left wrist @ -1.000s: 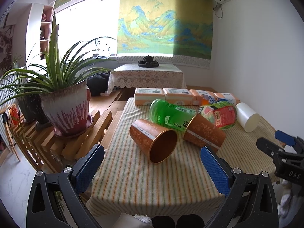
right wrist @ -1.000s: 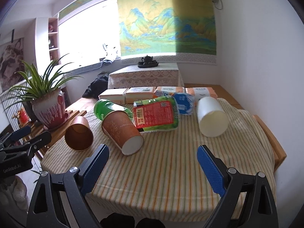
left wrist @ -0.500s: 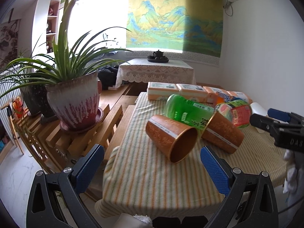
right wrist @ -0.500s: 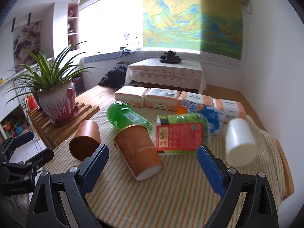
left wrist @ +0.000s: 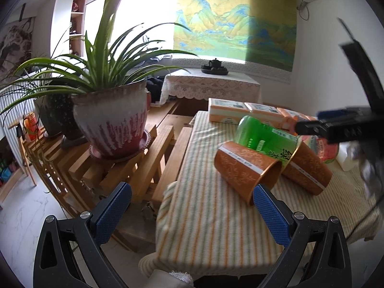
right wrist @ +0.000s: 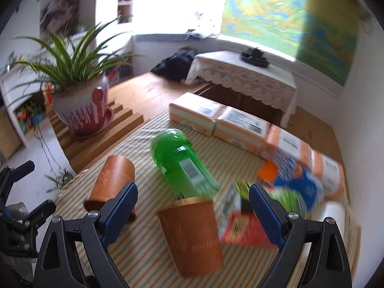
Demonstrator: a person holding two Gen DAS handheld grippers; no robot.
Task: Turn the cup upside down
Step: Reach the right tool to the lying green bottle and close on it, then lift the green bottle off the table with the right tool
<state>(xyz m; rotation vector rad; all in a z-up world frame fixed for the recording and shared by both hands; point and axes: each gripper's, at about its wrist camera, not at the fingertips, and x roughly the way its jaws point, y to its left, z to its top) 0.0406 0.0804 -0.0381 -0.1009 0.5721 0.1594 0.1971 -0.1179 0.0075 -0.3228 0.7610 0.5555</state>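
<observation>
Two brown paper cups lie on their sides on the striped tablecloth. The left cup (left wrist: 247,170) (right wrist: 111,183) has its mouth toward the table's front. The second cup (left wrist: 308,168) (right wrist: 192,235) lies to its right, with its base against a green bottle (left wrist: 264,139) (right wrist: 183,168). My left gripper (left wrist: 192,213) is open and empty, low at the table's left front corner, its right pad close to the left cup. My right gripper (right wrist: 193,212) is open and empty, above the second cup, which lies between its fingers. The right gripper also shows in the left wrist view (left wrist: 336,127).
A large potted plant (left wrist: 110,122) (right wrist: 80,105) stands on a slatted wooden bench left of the table. Orange boxes (left wrist: 240,114) (right wrist: 216,120) line the table's far edge. Snack packets (right wrist: 283,192) and a white cup (left wrist: 345,162) lie to the right.
Both grippers have swung left and closer to the table. The right gripper has moved in over the second brown cup. The left gripper's view now faces the table's left corner and the plant.
</observation>
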